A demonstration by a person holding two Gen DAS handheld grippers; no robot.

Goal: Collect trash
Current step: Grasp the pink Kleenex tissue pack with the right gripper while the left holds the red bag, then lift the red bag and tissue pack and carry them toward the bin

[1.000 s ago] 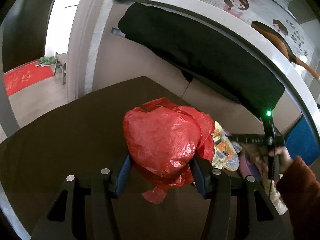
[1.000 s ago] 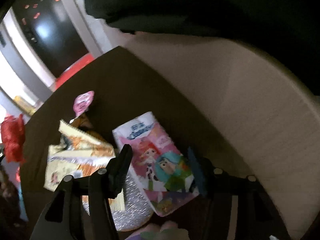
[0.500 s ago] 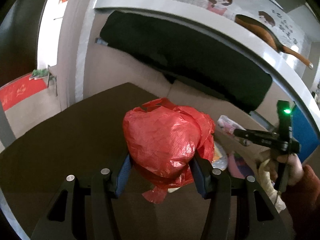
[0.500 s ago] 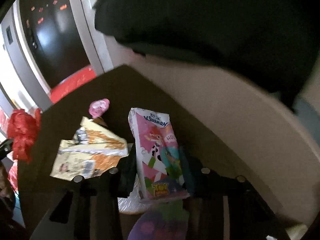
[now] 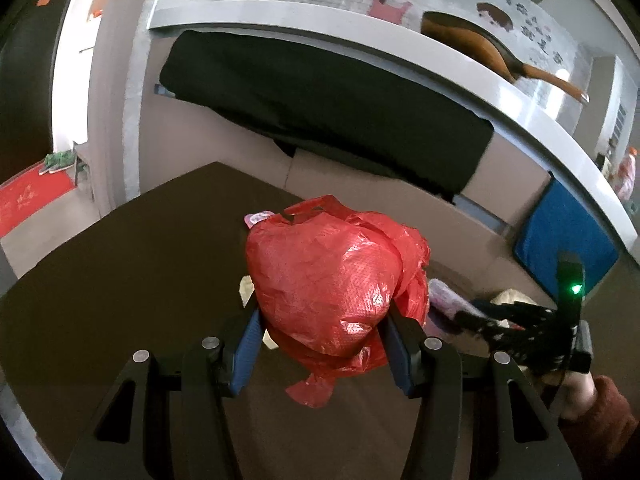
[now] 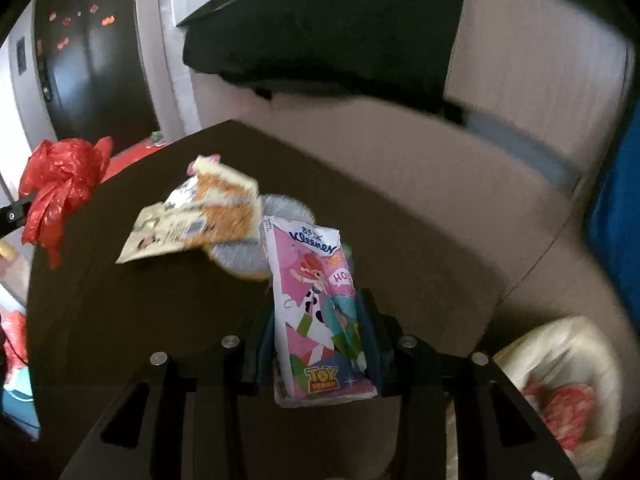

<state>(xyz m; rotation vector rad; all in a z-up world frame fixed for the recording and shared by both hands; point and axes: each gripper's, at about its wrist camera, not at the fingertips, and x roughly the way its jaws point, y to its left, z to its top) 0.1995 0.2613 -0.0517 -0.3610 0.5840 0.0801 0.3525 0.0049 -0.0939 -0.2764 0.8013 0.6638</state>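
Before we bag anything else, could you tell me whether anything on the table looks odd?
Yes: the snack wrapper sits askew, one end raised off the table over a foil piece. The tissue pack stands tilted between the right gripper's opening jaws.

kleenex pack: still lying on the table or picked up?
Picked up. The Kleenex pack sits between the right gripper pads, tilted up off the dark table; the jaws are easing open slightly but still hold it.
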